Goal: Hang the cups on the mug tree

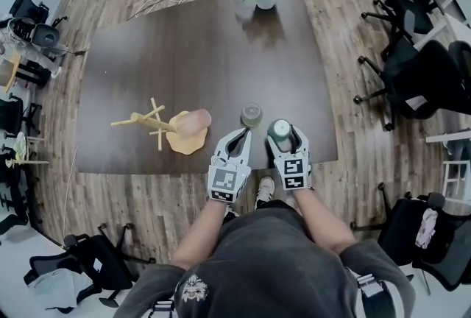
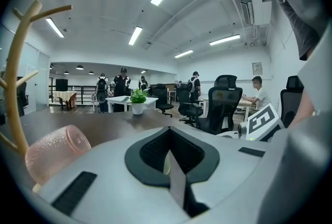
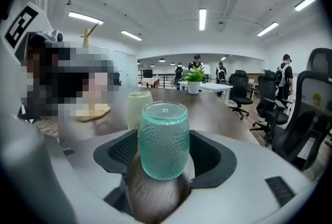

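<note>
With the right gripper spread wide around the untouched teal cup at the table's near edge, and the left gripper closed and empty, a gentle mid-body squeeze seems best before heading left to the mug tree.

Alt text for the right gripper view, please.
A teal dimpled cup stands on the dark table between the right gripper's open jaws, clear of both. A pale green cup stands just behind it, with office chairs beyond.
</note>
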Available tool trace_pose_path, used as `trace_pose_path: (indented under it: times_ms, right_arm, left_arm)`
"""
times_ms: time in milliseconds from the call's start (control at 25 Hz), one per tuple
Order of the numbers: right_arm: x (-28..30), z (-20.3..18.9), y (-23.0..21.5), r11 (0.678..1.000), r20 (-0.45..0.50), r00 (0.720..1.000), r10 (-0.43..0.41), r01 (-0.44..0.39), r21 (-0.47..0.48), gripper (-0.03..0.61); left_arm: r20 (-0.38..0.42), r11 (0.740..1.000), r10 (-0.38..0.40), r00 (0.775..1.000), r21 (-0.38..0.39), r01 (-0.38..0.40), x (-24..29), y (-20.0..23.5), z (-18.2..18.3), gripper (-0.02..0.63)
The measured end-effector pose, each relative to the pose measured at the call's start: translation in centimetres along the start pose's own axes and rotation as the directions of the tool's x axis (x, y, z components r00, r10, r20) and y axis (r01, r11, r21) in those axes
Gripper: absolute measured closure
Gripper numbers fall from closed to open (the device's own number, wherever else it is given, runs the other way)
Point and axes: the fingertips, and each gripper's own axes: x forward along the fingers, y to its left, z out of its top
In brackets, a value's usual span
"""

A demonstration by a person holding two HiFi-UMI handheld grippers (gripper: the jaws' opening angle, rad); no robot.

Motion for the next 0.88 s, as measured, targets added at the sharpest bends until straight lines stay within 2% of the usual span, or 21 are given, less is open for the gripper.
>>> trace_pose_path:
  times_ms: [360, 600, 880]
  right_arm:
    - [-0.6, 0.8, -0.3, 0.999, 0.030, 1.000, 0.008, -0.009, 0.035, 0.264]
    - [-2.4, 3.9, -0.2, 0.998, 0.114, 0.993, 0.016, -0.023, 0.057, 0.264]
    - [-4.8, 9.2, 2.3, 0.994, 0.234, 0.970, 0.061, -0.081, 0.077, 0.264]
  left_arm:
    - [0.003, 1.000, 0.027, 1.000, -0.005, -0.027, -1.2, 0.9, 0.1, 0.606]
    - [0.009, 0.999, 0.039, 0.999, -0.005, -0.039, -2.9, 1.5, 0.4, 0.607]
    - [0.042, 0.998, 0.056, 0.998, -0.006, -0.055, -5.4, 2.1, 1.1, 0.607]
